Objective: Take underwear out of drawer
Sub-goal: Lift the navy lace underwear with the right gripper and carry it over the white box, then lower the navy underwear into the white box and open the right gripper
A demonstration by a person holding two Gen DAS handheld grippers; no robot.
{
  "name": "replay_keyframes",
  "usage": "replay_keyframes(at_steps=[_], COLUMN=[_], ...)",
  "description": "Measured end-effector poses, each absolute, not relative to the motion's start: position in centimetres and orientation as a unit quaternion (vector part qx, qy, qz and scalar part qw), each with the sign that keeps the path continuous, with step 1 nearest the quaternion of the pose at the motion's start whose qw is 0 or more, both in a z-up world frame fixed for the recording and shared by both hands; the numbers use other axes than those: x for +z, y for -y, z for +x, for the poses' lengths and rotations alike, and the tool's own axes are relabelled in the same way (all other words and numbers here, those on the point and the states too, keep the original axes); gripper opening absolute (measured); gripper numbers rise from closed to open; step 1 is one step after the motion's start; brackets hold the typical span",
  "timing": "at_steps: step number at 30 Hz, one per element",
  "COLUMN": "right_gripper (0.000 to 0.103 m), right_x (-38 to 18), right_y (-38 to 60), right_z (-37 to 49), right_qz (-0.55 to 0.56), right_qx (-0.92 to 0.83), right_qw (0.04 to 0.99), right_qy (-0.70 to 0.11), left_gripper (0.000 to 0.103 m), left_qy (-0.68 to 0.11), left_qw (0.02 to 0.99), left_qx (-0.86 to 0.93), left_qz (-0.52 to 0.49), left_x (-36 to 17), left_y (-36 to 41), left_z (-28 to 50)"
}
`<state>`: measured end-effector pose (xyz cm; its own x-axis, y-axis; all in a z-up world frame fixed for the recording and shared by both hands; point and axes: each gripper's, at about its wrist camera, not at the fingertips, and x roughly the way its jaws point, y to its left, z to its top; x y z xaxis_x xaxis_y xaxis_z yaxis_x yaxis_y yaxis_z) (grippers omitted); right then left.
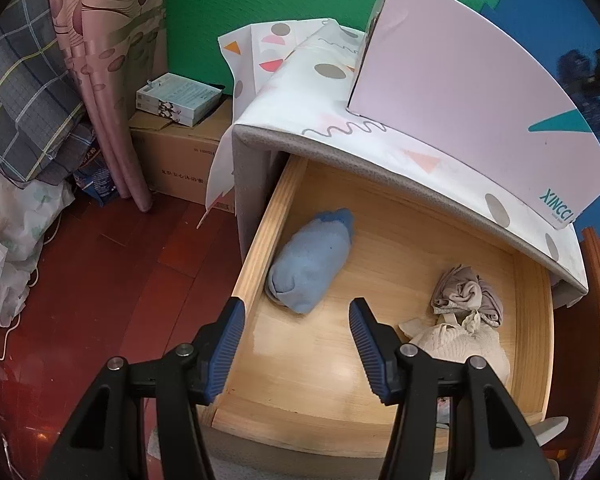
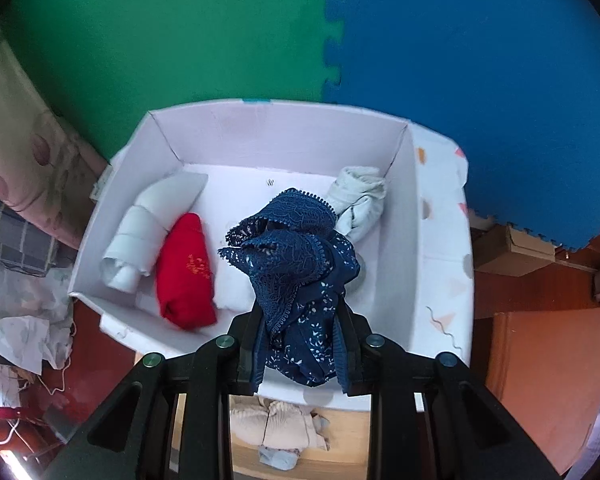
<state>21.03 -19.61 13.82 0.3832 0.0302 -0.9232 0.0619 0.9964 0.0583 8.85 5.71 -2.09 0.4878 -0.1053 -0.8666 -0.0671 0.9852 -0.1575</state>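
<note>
- The navy lace underwear (image 2: pixel 295 276) hangs bunched from the right gripper (image 2: pixel 300 344), whose jaws are clenched on its lower folds; its long axis runs straight away from the fingers, down toward the pink box (image 2: pixel 404 208).
- It hangs over the middle of the pink box, between the red roll (image 2: pixel 183 272) and the pale green bundle (image 2: pixel 358 200); a white roll (image 2: pixel 135 236) lies at the box's far left.
- Judging from this, the release point lies directly below, so the right hand is the one placed to drop it.
- The left gripper (image 1: pixel 295 344) hovers released and empty over the open drawer (image 1: pixel 259 236).
- Below the pink box, the drawer holds a blue roll (image 1: pixel 308 264), a grey-beige piece (image 1: pixel 468 292) and a cream piece (image 1: pixel 460 344).
</note>
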Motion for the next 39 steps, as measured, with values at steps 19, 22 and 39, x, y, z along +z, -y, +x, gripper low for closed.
replay_keyframes(at_steps=[19, 22, 39], right_gripper=[0.033, 0.039, 0.065], right_x=[8.0, 8.3, 12.9], right_y=[18.8, 18.5, 18.5], right_z=[22.9, 22.8, 19.8], right_qz=[0.033, 0.032, 0.017], right_qx=[-0.024, -0.024, -0.014], right_qw=[0.803, 0.805, 0.828], right_qy=[-0.595, -0.592, -0.560], left_gripper=[0.055, 0.056, 0.056], left_qy=[-0.502, -0.502, -0.510], left_qw=[0.861, 0.861, 0.858], left_qx=[-0.017, -0.015, -0.015], left_qz=[-0.076, -0.076, -0.061], left_x=[-2.1, -2.0, -2.3], left_y=[-5.2, -5.2, -4.9], left_z=[8.9, 8.9, 9.0])
